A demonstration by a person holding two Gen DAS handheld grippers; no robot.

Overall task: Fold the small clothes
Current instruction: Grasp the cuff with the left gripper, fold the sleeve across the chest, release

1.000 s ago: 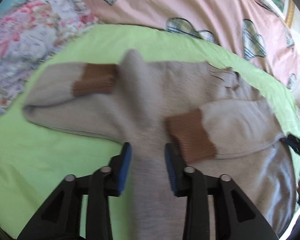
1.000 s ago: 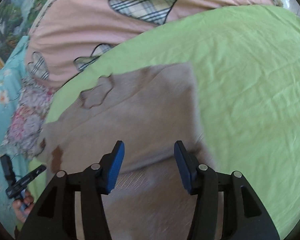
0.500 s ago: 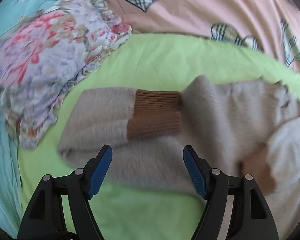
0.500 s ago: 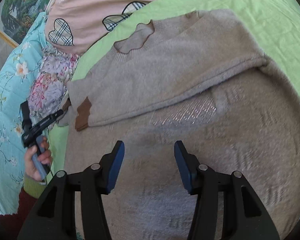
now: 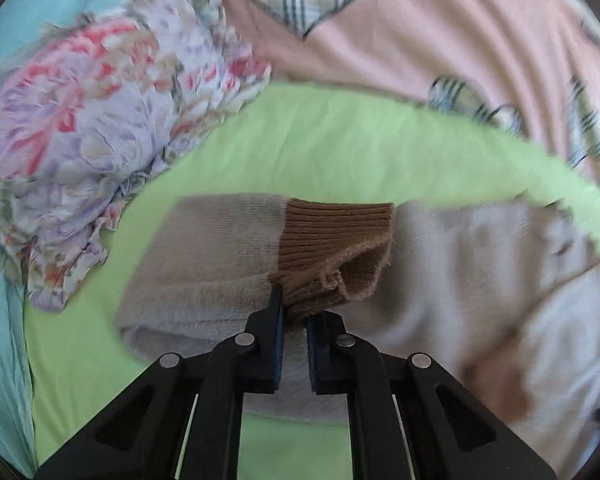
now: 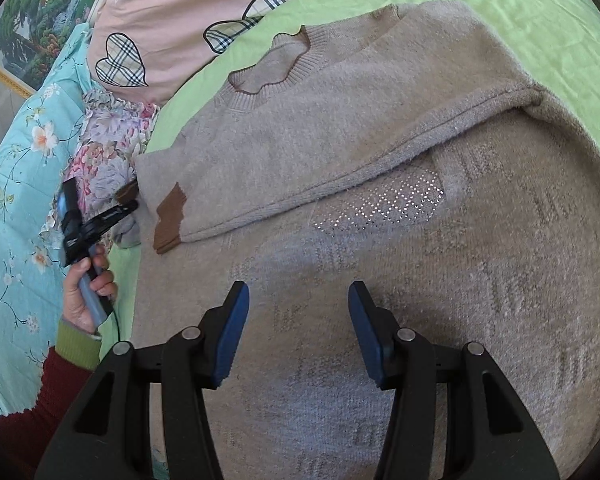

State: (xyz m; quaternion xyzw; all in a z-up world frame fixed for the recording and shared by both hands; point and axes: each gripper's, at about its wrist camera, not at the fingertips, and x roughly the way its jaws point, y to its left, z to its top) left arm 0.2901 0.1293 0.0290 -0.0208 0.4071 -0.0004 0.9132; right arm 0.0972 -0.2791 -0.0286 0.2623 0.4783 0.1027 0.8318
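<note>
While the beige sweater (image 6: 380,184) lies spread on the green sheet (image 5: 332,148), my left gripper (image 5: 293,322) has just been closing and now pinches its folded sleeve beside the brown cuff (image 5: 336,248); my right gripper (image 6: 298,322) hovers over the sweater's body, jaws apart, nothing between them; my left hand (image 6: 86,288) shows at that view's left edge.

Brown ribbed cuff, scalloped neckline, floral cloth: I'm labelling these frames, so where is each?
Brown ribbed cuff (image 5: 336,232): left wrist view, on the ribbing's flat upper face.
Scalloped neckline of the beige knit sweater (image 6: 296,68): right wrist view, on its ribbed edge.
Crumpled floral cloth (image 5: 100,120): left wrist view, on its middle.
</note>
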